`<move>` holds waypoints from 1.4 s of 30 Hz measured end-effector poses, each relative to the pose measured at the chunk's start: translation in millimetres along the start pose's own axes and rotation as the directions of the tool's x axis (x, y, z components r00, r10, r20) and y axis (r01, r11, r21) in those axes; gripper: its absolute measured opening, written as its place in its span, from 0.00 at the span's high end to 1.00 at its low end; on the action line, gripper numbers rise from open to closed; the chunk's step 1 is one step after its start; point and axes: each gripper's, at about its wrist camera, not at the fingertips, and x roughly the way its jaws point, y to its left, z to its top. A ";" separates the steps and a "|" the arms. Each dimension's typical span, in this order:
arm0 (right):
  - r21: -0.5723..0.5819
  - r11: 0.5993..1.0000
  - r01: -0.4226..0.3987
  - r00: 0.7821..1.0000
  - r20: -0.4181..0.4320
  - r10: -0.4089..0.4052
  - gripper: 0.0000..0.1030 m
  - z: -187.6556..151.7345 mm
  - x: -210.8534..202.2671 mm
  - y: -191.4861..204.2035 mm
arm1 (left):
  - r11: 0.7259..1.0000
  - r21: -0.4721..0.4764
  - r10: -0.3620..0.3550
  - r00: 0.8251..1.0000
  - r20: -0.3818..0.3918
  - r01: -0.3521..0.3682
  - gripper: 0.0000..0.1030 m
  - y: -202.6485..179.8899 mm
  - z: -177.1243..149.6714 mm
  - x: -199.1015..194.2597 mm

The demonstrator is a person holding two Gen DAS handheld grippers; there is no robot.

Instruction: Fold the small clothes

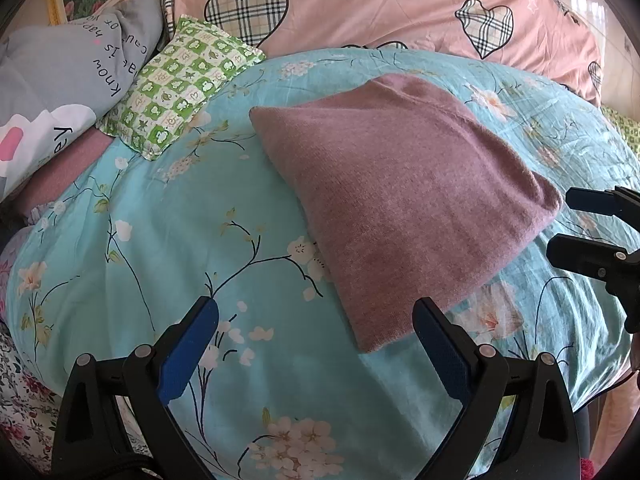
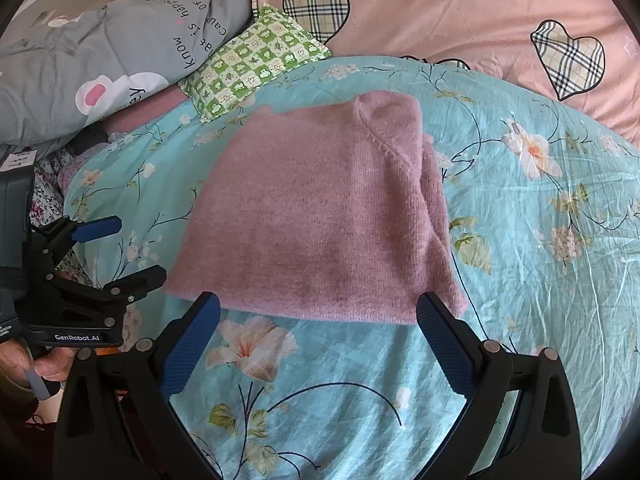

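Note:
A mauve knit sweater [image 1: 404, 200] lies folded into a compact rectangle on the turquoise floral bedsheet [image 1: 160, 240]. It also shows in the right wrist view [image 2: 316, 216], with a seam near its far edge. My left gripper [image 1: 316, 314] is open and empty, just short of the sweater's near left corner. My right gripper [image 2: 318, 310] is open and empty, its fingertips at the sweater's near edge. The right gripper shows at the right edge of the left wrist view [image 1: 560, 220]. The left gripper shows at the left of the right wrist view [image 2: 140, 246]. Both hold nothing.
A green checked small pillow [image 1: 180, 84] lies at the back left. A grey printed quilt [image 1: 60, 80] is piled beside it. A pink quilt with plaid hearts [image 1: 400, 4] runs along the back. A hand holds the left gripper's handle [image 2: 44, 364].

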 end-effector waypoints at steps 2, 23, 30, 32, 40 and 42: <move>0.001 1.000 -0.001 1.000 0.001 0.001 0.04 -0.1 -0.4 0.2 | 1.000 -0.001 -0.002 1.000 0.000 0.002 0.05 0.0 -0.1 -0.1; 0.008 1.000 0.003 1.000 0.012 -0.003 0.04 1.9 -6.8 -3.1 | 1.000 0.006 -0.018 1.000 0.013 0.018 0.05 3.6 4.6 -3.8; 0.016 1.000 -0.005 1.000 0.016 0.005 0.04 2.3 -8.0 -4.9 | 1.000 0.017 -0.021 1.000 0.009 0.021 0.05 -0.4 5.9 -2.7; 0.017 1.000 -0.005 1.000 0.016 0.005 0.04 2.3 -8.0 -4.7 | 1.000 0.019 -0.022 1.000 0.010 0.021 0.05 -1.3 6.2 -2.6; 0.019 1.000 -0.006 1.000 0.017 0.006 0.04 2.3 -8.5 -4.2 | 1.000 0.013 -0.027 1.000 0.010 0.027 0.05 0.8 6.9 -1.7; 0.020 1.000 -0.003 1.000 0.014 0.003 0.04 2.3 -8.4 -4.5 | 1.000 0.010 -0.029 1.000 0.006 0.029 0.05 1.2 6.4 -0.4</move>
